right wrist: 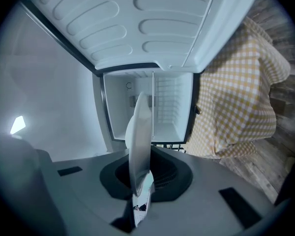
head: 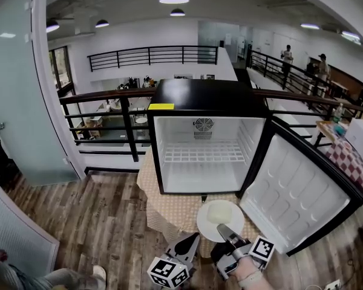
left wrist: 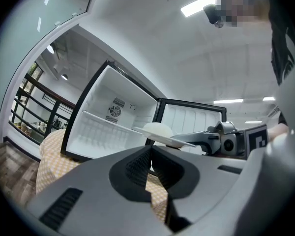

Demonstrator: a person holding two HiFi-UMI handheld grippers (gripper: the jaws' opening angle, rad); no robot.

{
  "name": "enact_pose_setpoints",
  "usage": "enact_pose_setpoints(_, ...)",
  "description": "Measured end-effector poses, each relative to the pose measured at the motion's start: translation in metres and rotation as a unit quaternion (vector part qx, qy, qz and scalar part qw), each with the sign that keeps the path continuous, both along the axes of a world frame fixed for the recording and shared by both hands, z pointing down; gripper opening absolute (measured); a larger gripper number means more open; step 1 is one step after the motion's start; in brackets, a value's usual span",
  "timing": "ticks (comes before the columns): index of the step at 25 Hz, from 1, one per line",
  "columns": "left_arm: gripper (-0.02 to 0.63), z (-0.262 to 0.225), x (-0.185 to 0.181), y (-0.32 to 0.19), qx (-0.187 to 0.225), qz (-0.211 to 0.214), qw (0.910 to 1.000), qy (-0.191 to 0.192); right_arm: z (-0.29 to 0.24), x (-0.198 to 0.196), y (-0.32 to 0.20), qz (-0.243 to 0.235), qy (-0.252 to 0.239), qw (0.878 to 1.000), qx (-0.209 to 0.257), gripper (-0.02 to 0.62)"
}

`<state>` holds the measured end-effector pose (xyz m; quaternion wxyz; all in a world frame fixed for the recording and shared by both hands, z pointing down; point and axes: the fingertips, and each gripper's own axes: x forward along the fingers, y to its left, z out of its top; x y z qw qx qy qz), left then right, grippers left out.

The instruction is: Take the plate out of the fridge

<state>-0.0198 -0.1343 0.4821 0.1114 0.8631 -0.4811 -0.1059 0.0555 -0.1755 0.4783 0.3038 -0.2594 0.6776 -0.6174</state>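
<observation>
Plate point(head: 204, 223) out of fridge point(head: 206, 101) — R gripper point(head: 223, 229) jaws pinch rim only; tilt could slide lump point(head: 219, 212) (food?) off. L gripper point(head: 190, 242) jaws closed, empty.

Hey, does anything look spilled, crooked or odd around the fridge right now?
Nothing stands out. The plate is pinched by its rim in the right tongs, the pale lump on it unspilled; the fridge is empty, its door wide open.
</observation>
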Motion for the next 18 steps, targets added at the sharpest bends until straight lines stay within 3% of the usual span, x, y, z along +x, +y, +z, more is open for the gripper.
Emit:
enact_pose_setpoints(9, 0.009, -0.006, 0.001, 0.028, 0.006, 0.014, 0.9999, 0.002, -0.002, -0.004, 0.037, -0.004, -0.015, 1.0, 0.009, 0.04)
enact_pose_setpoints(18, 0.009, -0.007, -0.028, 0.094, -0.004, -0.001, 1.0, -0.006, 0.002, -0.017, 0.102, -0.005, -0.037, 0.999, 0.001, 0.04)
